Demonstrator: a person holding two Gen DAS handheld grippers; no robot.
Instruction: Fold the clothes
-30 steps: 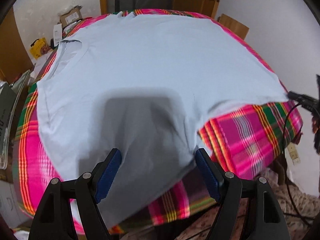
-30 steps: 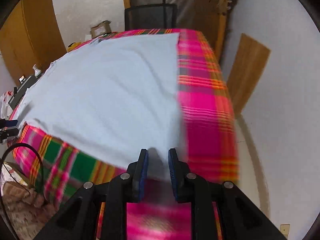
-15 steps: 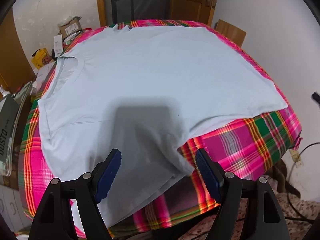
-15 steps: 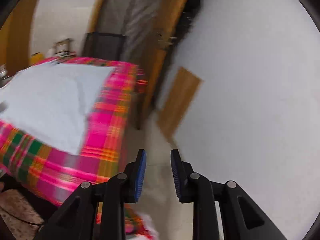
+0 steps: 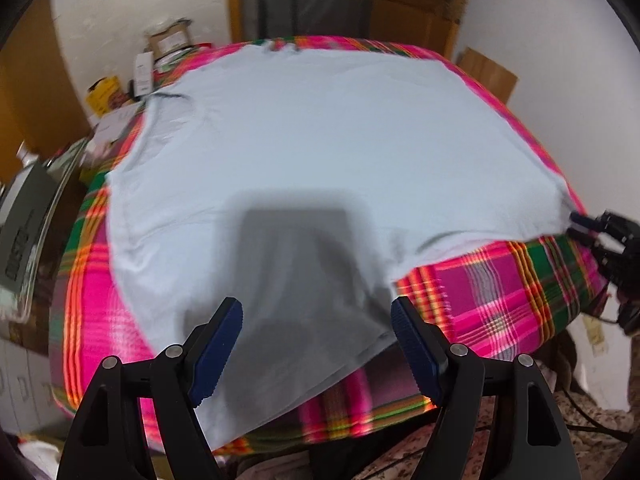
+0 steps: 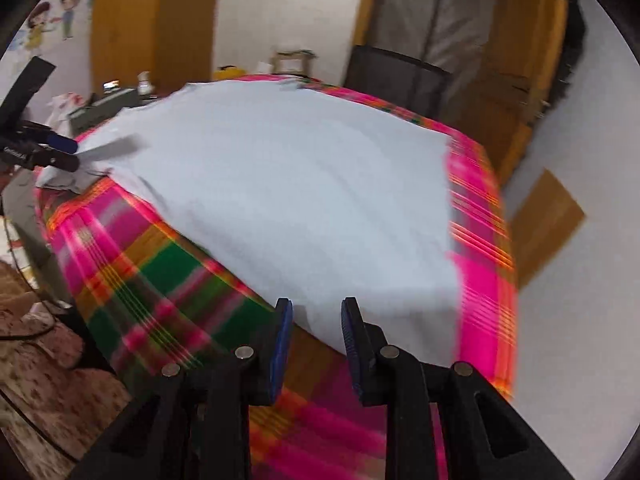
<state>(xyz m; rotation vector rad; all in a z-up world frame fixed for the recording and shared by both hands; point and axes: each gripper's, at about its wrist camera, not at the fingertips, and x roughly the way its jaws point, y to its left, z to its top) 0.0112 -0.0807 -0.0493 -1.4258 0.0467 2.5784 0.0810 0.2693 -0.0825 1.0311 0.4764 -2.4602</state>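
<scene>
A pale blue T-shirt (image 5: 320, 140) lies spread flat over a table under a pink plaid cloth (image 5: 500, 292). Its neck is at the left, its hem at the right. One sleeve hangs over the near table edge. My left gripper (image 5: 316, 320) is wide open above that sleeve and holds nothing. The shirt also shows in the right wrist view (image 6: 300, 200). My right gripper (image 6: 316, 320) is open with a narrow gap, just above the shirt's near hem corner. The right gripper's fingertips (image 5: 580, 224) show in the left wrist view at that corner.
A black chair (image 5: 312, 12) stands behind the table by a wooden door (image 5: 408, 4). Boxes and clutter (image 5: 160, 48) sit at the far left. A wooden board (image 6: 544, 220) leans on the white wall at the right. Cables lie on the patterned floor (image 6: 40, 340).
My right gripper swung away towards the wall and has come back to the shirt's near hem corner. My left gripper has stayed open above the sleeve.
</scene>
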